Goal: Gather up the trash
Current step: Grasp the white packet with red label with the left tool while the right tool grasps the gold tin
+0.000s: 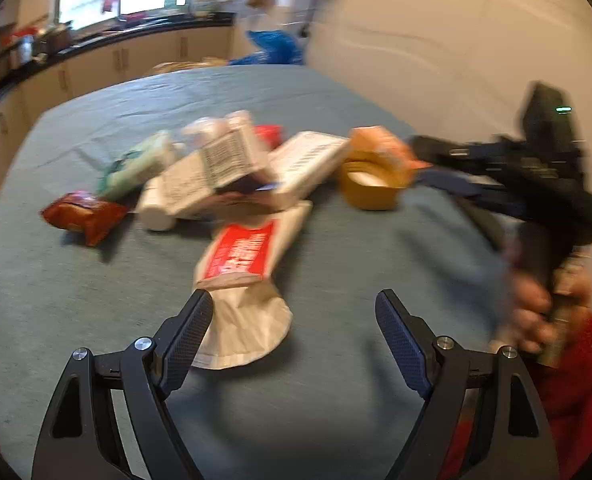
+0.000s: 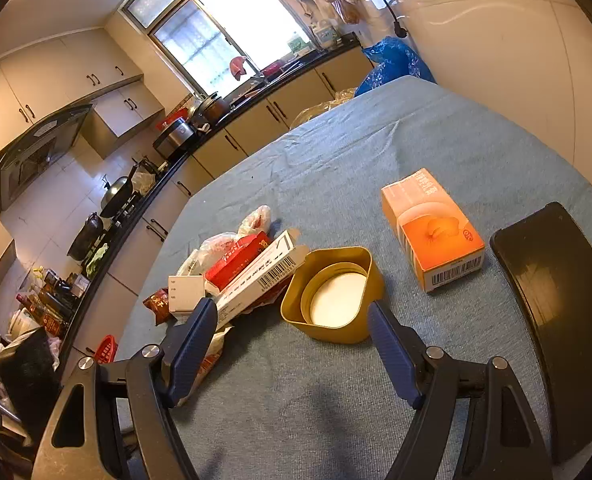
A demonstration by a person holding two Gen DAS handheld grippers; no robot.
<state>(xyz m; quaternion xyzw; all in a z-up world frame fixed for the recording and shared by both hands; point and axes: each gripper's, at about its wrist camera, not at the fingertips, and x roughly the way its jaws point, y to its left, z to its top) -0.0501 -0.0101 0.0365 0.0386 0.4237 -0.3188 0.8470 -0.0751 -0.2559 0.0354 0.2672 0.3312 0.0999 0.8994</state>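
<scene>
On top of a blue-green tablecloth (image 2: 336, 392), creased toward the far end, sits a heap of trash (image 2: 236, 272): cartons w/ barcodes, red packets, plastic wrap, a paper bag w/ red print (image 1: 242, 276) nearest the left gripper (image 1: 294, 320). Just beside the heap: gold tin (image 2: 330, 294), lid inside; orange box (image 2: 434, 230) lies apart to its right. Left gripper jaws apart, nothing btwn; left finger by the bag's edge. Right gripper (image 2: 292, 328) jaws also apart, empty, close in front of the tin. Dark chair back (image 2: 560, 312) at table's right edge. Kitchen behind: black counter (image 2: 200, 140), cream cabinets, bright window (image 2: 232, 28), pots, blue bag (image 2: 392, 60) at far end.
</scene>
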